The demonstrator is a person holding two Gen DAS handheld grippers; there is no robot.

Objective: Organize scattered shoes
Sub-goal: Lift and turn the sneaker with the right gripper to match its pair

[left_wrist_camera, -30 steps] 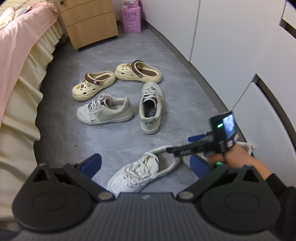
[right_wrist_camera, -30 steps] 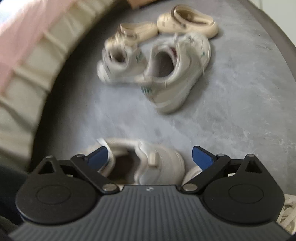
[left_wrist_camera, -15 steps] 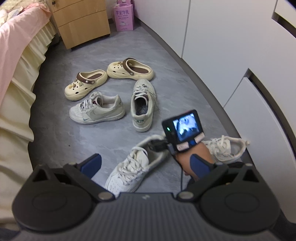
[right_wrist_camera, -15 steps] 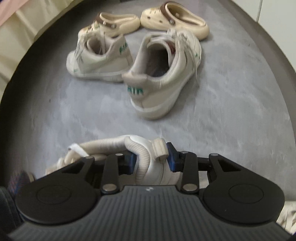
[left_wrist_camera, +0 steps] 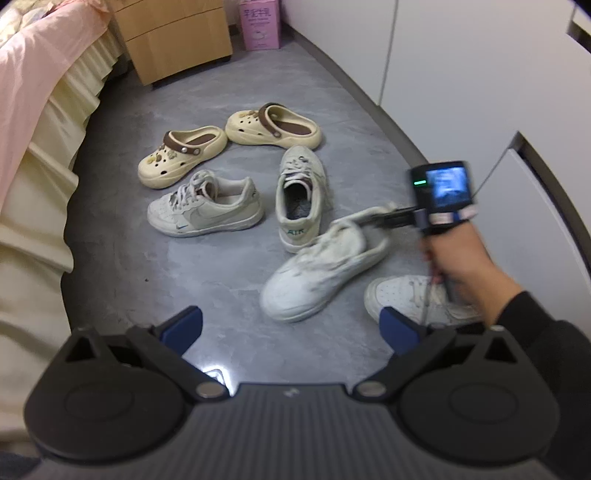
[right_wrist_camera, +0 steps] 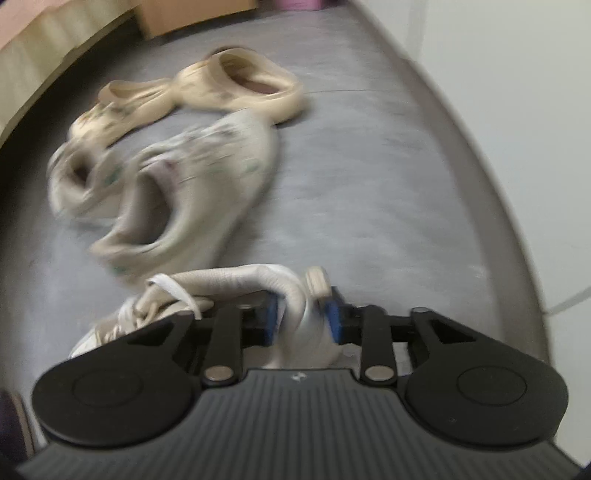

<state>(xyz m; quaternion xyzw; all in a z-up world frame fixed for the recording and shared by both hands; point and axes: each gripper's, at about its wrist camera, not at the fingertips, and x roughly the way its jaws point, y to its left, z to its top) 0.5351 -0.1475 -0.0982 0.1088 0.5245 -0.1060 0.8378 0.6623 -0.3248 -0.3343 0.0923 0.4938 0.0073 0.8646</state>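
Nearest, the left gripper [left_wrist_camera: 290,328] is held with fingers apart over the grey floor [left_wrist_camera: 207,273], while farther right a white lace-up sneaker [left_wrist_camera: 321,269] is clamped at its heel collar by the right gripper [right_wrist_camera: 301,317], its toe tilted down just before the beige sneakers [left_wrist_camera: 207,210] and cream clogs [left_wrist_camera: 273,127].

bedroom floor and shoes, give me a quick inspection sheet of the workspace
surface: grey floor, bare between the shoes
job's things: two cream clogs; two beige sneakers; white sneaker held by its heel, toe low; second white sneaker flat near the wardrobe
clutter: pink carton against the wall
grippers: right gripper shut on the white sneaker's heel; left gripper open, empty
cables: thin cable off the right gripper's screen
surroundings: bed skirt, wooden drawers, white wardrobe doors
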